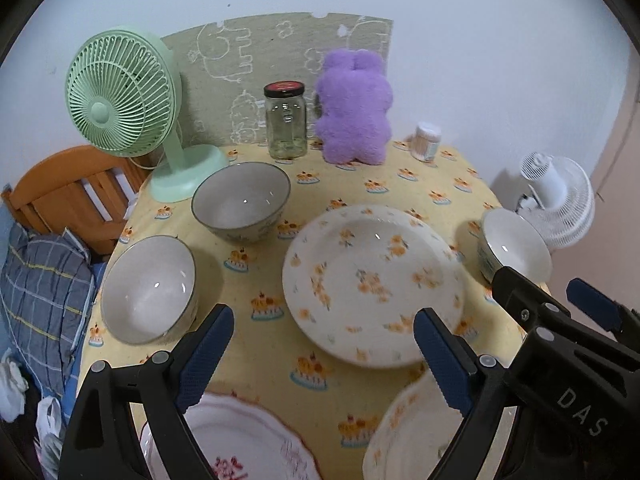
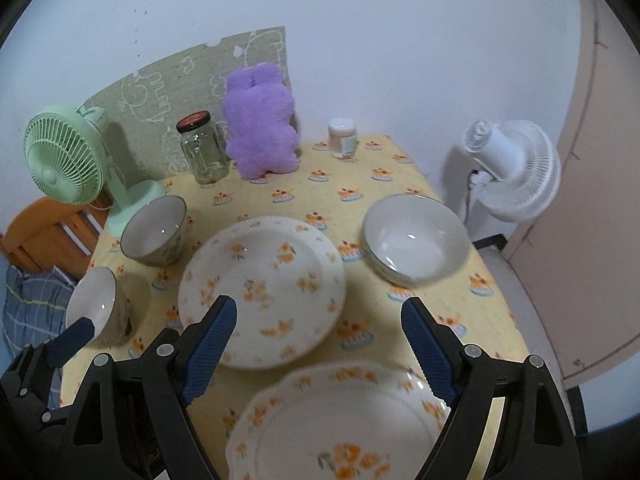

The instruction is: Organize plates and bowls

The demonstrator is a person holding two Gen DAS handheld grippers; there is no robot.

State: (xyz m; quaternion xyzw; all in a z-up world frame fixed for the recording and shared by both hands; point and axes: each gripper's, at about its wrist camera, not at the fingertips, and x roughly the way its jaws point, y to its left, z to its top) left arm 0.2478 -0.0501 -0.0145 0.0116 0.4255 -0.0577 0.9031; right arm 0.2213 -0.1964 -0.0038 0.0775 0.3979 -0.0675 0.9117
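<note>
Both the left gripper [image 1: 324,354] and right gripper [image 2: 320,346] gape empty; that centre-frame floral plate [image 2: 262,290] looks breakable and slick, so grab its rim.

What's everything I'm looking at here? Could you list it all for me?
bowls: three, white and grey inside; two on the table's left side, one on the right
orange-flower plates: two, white; one mid-table, one at the near edge
red-patterned plate: one, white, near left edge
tablecloth: one, yellow with cake print, covering the table
glass jar: one, clear with a dark and red lid, at the back
plush toy: one, purple, at the back beside the jar
small jar: one, pale with a white lid, back right
desk fan: one, mint green, back left on the table
white fan: one, off the table to the right
left gripper: black with blue pads, open, empty
right gripper: same, open, empty
</note>
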